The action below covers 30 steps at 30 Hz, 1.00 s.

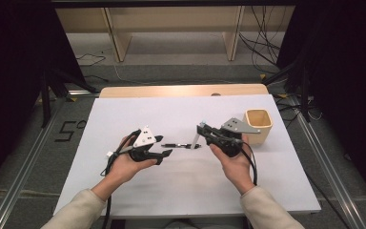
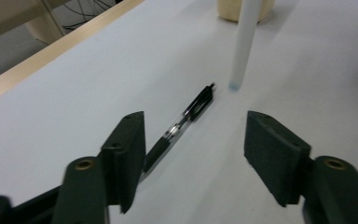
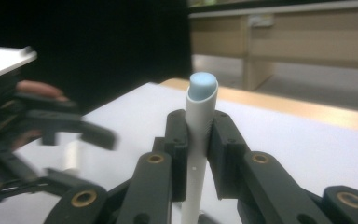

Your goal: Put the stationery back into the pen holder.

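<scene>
The left gripper [image 1: 166, 147] is standing with jaws spread apart, and the black pen [image 2: 182, 125] is lying on the white table [image 1: 181, 186] between them. The right gripper [image 1: 202, 131] is pinching the white pen cap [image 3: 199, 135] upright, just beside the pen tip.

Pen [image 2: 186, 122]: glossy black plastic, clear barrel. White tube [image 3: 198, 140]: matt, probably plastic. Cup [image 1: 258, 125]: pale wood.

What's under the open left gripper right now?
A black pen lies on the white table below the open left gripper; its grip end is hidden behind one jaw.
</scene>
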Each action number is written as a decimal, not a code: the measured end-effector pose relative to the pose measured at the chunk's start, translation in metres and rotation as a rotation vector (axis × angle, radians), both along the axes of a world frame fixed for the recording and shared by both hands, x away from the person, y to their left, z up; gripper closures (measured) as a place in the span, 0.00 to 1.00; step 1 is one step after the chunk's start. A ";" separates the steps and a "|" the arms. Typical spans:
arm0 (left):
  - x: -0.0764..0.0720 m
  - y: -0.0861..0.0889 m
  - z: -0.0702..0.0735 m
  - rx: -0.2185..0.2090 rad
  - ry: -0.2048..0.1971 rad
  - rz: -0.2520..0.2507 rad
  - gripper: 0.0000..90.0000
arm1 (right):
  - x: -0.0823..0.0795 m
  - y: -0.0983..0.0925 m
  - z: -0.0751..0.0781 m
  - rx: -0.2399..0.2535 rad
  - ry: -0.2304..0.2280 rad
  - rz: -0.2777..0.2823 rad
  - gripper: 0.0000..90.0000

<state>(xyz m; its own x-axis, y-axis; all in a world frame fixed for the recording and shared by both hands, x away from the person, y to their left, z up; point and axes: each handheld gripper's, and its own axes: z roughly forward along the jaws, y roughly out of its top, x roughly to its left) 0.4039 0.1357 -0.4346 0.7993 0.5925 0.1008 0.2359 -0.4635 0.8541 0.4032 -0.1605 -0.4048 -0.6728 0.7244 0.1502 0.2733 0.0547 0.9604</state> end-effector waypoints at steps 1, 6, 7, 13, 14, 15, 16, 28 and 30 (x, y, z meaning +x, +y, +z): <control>0.000 0.003 0.000 -0.004 0.002 0.006 0.39 | 0.001 -0.006 0.003 -0.002 -0.009 -0.023 0.88; 0.001 0.019 -0.003 0.011 0.015 0.047 0.36 | 0.006 -0.035 0.017 -0.011 -0.035 -0.125 0.88; 0.001 0.022 -0.003 0.004 0.028 0.056 0.36 | 0.007 -0.040 0.019 -0.011 -0.036 -0.142 0.88; 0.000 0.033 -0.007 -0.005 0.049 0.087 0.36 | 0.012 -0.065 0.027 0.013 -0.042 -0.210 0.88; 0.000 0.034 -0.007 -0.002 0.047 0.089 0.36 | 0.013 -0.068 0.027 0.017 -0.045 -0.220 0.88; 0.000 0.034 -0.008 -0.002 0.046 0.090 0.36 | 0.013 -0.070 0.028 0.022 -0.042 -0.227 0.88; 0.000 0.034 -0.008 -0.003 0.045 0.091 0.36 | 0.014 -0.072 0.029 0.023 -0.044 -0.233 0.88; 0.001 0.040 -0.009 -0.005 0.052 0.111 0.35 | 0.011 -0.109 0.060 0.034 -0.157 -0.375 0.88; 0.001 0.041 -0.009 -0.004 0.054 0.111 0.34 | 0.011 -0.114 0.061 0.022 -0.166 -0.397 0.88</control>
